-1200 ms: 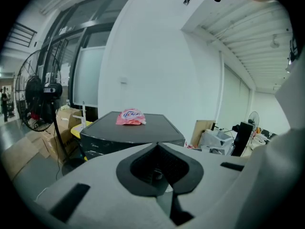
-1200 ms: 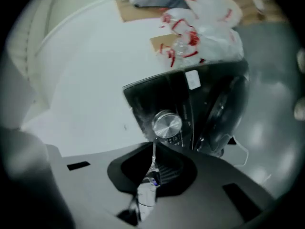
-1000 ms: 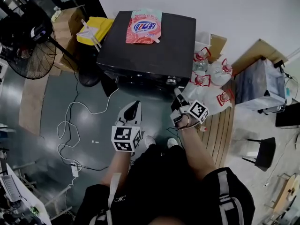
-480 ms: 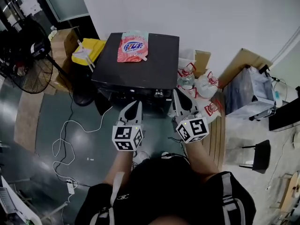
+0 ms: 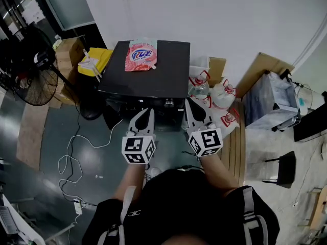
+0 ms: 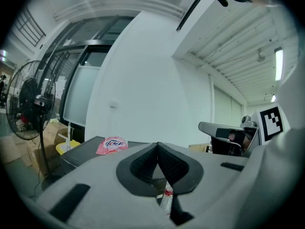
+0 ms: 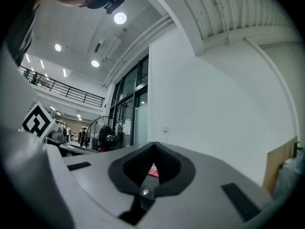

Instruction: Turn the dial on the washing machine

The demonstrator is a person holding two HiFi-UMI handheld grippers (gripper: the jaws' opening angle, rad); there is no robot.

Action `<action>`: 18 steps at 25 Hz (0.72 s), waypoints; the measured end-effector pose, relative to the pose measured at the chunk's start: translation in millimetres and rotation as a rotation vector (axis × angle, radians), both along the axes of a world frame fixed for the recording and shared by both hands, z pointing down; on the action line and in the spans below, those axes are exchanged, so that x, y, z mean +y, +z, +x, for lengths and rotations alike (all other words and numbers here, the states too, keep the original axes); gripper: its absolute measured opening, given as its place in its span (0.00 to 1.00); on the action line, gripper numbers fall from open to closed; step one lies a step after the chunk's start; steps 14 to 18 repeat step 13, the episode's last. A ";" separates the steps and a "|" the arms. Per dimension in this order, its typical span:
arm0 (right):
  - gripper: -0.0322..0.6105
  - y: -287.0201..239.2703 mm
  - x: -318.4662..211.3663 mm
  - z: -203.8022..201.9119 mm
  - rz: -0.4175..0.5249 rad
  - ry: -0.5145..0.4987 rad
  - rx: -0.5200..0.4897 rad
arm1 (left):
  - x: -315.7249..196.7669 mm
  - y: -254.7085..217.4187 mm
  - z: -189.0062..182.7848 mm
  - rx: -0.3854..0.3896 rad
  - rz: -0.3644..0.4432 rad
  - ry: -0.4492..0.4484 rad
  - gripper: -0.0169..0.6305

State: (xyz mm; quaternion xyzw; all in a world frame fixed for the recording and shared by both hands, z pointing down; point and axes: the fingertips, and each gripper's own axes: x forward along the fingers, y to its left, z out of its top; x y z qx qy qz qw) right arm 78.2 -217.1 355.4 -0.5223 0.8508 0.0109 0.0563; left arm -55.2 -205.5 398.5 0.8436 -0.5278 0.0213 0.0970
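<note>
Now the right gripper (image 5: 187, 102) has left the dial (image 5: 168, 103).

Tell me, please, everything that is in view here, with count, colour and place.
washing machine: one, black, centre, against the white wall
dial: one, silvery, on the machine's front panel
pouch: one, pink-red, lying on the machine's top
container: one, yellow, left of the machine
fan: one, black, far left
cardboard boxes: brown, count unclear, beside the container
bags: several, white with red print, right of the machine
cardboard sheet: one, brown, leaning on the wall at right
cable: one, white, on the floor at left
chair: one, black, lower right
left gripper: one, grey, shut, empty, in front of the machine
right gripper: one, grey, shut, empty, beside the left
</note>
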 end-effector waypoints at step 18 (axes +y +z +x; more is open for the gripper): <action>0.06 14.5 3.5 -1.3 -0.023 -0.028 -0.004 | 7.7 4.0 -0.3 -0.027 -0.013 -0.028 0.03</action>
